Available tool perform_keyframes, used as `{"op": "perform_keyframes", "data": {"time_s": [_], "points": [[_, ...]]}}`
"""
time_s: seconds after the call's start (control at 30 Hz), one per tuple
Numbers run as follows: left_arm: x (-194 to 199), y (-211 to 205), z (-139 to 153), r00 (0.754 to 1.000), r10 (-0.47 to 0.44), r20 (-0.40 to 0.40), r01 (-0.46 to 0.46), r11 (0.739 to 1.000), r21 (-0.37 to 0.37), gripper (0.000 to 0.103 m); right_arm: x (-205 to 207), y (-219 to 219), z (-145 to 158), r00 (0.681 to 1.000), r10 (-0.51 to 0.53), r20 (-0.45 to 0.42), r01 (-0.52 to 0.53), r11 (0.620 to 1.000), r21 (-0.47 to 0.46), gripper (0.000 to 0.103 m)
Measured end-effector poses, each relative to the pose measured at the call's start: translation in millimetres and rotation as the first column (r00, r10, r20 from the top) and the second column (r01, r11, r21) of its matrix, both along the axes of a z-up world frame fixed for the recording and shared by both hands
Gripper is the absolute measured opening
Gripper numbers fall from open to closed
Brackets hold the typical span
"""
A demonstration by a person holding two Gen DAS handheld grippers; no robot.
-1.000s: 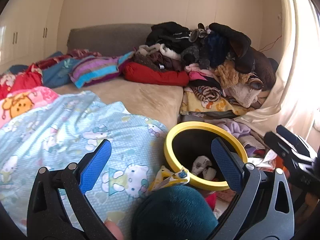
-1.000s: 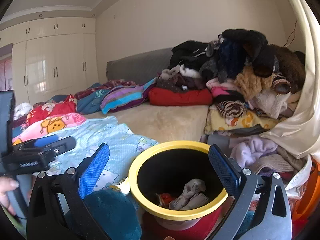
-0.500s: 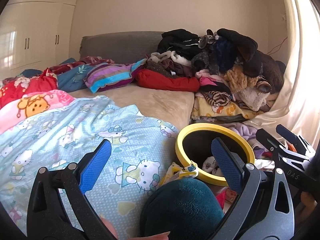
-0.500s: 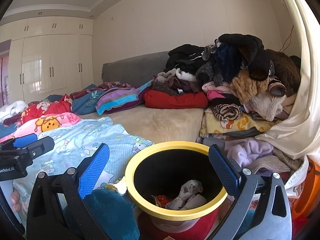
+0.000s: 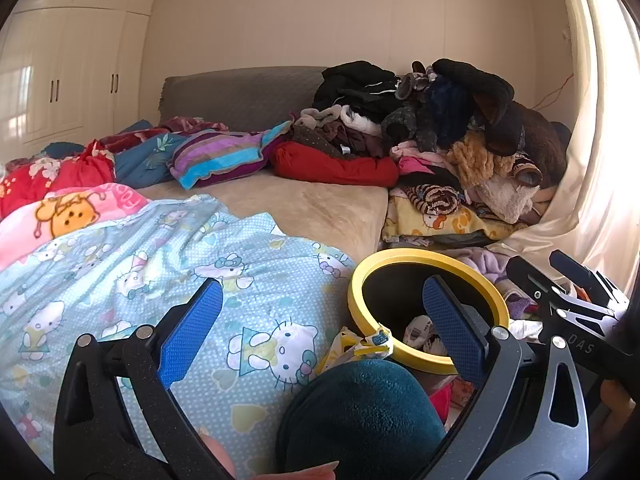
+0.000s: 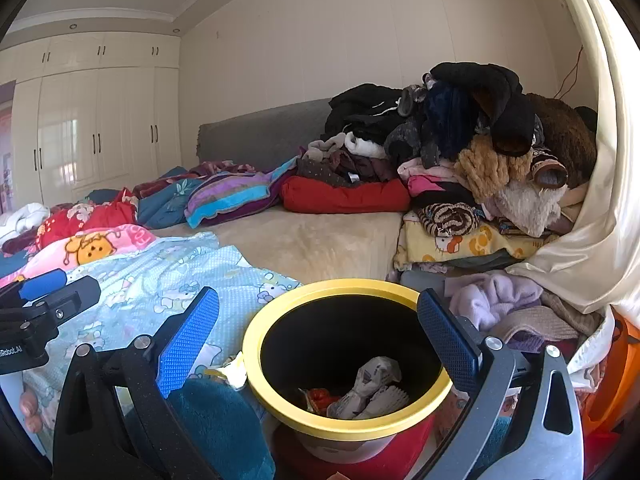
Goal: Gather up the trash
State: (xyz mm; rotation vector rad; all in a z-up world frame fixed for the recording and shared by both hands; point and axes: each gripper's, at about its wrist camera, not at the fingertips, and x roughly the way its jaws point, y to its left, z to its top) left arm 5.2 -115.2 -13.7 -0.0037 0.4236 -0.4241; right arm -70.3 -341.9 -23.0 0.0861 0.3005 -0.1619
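Bright daylight pours through the curtain (image 5: 600, 160) on the right, blowing it out. Fisheye corners darken and bend.

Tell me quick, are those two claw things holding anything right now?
Left gripper: open, holding nothing.
Right gripper: open, holding nothing, above the yellow-rimmed bin.
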Motion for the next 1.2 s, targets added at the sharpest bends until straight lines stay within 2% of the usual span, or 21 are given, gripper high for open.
{"op": "perform_keyframes", "data": {"time_s": [1.2], "points": [[2.3,1.8,0.9,1.0,0.009,0.005,-0.009,1.0,0.0,0.092,1.3,-1.2,-3.9,1.0,-0.005,-0.009,0.005,1.0,0.008,0.097]]}}
